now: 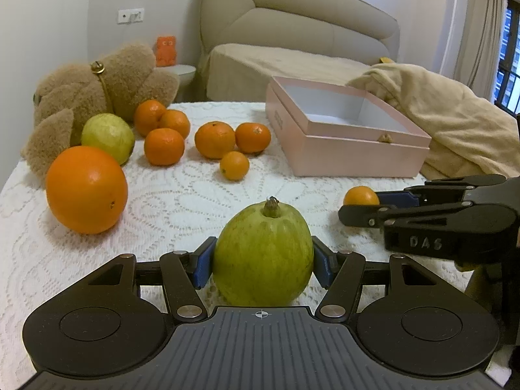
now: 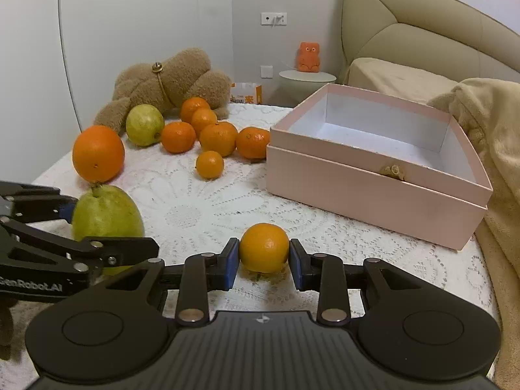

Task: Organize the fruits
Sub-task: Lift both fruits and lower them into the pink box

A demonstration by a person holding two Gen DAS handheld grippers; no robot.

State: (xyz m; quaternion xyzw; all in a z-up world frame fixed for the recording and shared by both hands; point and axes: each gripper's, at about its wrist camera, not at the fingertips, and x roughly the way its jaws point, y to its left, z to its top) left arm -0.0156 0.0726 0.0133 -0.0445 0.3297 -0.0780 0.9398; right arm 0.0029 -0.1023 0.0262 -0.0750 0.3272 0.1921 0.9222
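Note:
A green guava (image 1: 262, 253) stands stem-up on the lace cloth, and my left gripper (image 1: 262, 268) is shut on it, a blue pad against each side. To its right, my right gripper (image 2: 264, 260) is shut on a small mandarin (image 2: 264, 247) that rests on the cloth. From the left wrist view the right gripper (image 1: 360, 208) reaches in from the right edge around that mandarin (image 1: 360, 195). An open pink box (image 2: 357, 191), empty inside, sits behind and to the right. A large orange (image 1: 86, 190), a second guava (image 1: 109, 138) and several mandarins (image 1: 214, 139) lie at the back left.
A brown teddy bear (image 1: 107, 81) lies behind the fruit at the table's far left corner. A beige blanket (image 1: 455, 120) is heaped right of the box. The white lace tablecloth (image 1: 182, 211) covers the table; a sofa stands beyond it.

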